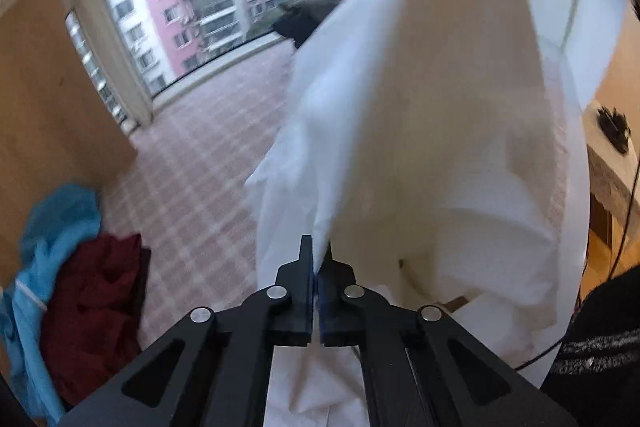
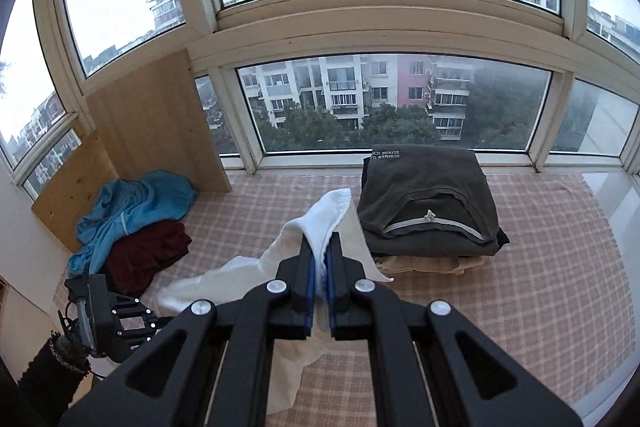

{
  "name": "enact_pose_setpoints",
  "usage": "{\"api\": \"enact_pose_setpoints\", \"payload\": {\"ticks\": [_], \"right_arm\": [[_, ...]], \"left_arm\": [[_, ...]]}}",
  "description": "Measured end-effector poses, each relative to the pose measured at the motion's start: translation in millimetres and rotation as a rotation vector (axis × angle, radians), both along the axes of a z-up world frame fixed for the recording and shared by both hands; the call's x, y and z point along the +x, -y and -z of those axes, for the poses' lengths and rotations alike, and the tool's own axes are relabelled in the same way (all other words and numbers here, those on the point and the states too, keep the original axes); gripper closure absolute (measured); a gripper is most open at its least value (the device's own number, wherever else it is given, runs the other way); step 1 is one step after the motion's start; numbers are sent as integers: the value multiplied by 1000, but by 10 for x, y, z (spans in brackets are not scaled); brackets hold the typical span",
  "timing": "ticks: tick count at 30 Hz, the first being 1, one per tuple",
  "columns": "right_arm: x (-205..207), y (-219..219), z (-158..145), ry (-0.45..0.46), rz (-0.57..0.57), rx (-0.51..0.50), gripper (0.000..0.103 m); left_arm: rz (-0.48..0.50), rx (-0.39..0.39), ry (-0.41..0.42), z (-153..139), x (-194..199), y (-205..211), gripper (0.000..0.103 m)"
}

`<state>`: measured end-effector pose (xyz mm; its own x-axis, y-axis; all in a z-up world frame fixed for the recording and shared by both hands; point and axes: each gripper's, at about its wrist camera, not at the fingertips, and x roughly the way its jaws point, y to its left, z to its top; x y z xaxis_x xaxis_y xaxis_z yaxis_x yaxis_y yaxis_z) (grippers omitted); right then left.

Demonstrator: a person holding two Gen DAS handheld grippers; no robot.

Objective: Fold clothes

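A white garment (image 1: 420, 131) hangs in the air and fills the right half of the left wrist view. My left gripper (image 1: 317, 255) is shut on its edge. In the right wrist view my right gripper (image 2: 320, 247) is shut on another part of the white garment (image 2: 324, 215), which trails down to the checked cloth (image 2: 540, 267). My left gripper (image 2: 116, 319) shows low at the left of the right wrist view. A folded dark grey garment (image 2: 428, 195) lies on a stack by the window.
A blue garment (image 2: 136, 207) and a dark red garment (image 2: 148, 255) lie crumpled at the left by a wooden panel (image 2: 156, 123); they also show in the left wrist view (image 1: 56, 227). Large windows (image 2: 380, 103) bound the far side. A beige garment (image 2: 420, 265) lies under the stack.
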<state>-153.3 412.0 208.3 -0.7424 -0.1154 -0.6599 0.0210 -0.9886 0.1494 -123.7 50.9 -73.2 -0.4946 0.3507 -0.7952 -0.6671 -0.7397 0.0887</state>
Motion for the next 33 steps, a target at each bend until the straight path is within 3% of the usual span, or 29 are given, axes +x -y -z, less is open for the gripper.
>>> {"api": "enact_pose_setpoints", "payload": {"ticks": [2, 5, 8, 13, 15, 17, 19, 21, 26, 31, 33], "right_arm": [[31, -44, -54, -25, 10, -18, 98], [135, -91, -374, -102, 23, -34, 98], [319, -63, -928, -212, 19, -24, 98], [777, 173, -2029, -378, -4, 24, 98], [905, 328, -2282, -388, -7, 78, 98], [909, 510, -2320, -325, -19, 159, 98], [879, 582, -2227, -251, -34, 172, 98], [911, 584, -2205, -223, -45, 148, 98], [1301, 526, -2550, -312, -19, 118, 98], [1701, 626, -3016, -459, 4, 156, 98], [1711, 703, -3126, -493, 13, 176, 98]], "left_arm": [[-11, 4, -29, -174, 41, 73, 103], [-25, 1, -156, -842, 164, 215, 103], [-43, 26, -259, -1682, 268, 414, 103], [-30, -74, -424, -2824, 661, 472, 103], [-29, -133, -479, -3162, 849, 451, 103], [-42, -120, -491, -3415, 999, 497, 102], [-67, -89, -449, -3526, 1051, 573, 103], [-85, -108, -422, -3523, 1093, 600, 103], [-29, -99, -445, -3729, 1520, 583, 102], [13, -153, -507, -3910, 1874, 541, 102], [22, -162, -516, -3907, 1843, 547, 102]]}}
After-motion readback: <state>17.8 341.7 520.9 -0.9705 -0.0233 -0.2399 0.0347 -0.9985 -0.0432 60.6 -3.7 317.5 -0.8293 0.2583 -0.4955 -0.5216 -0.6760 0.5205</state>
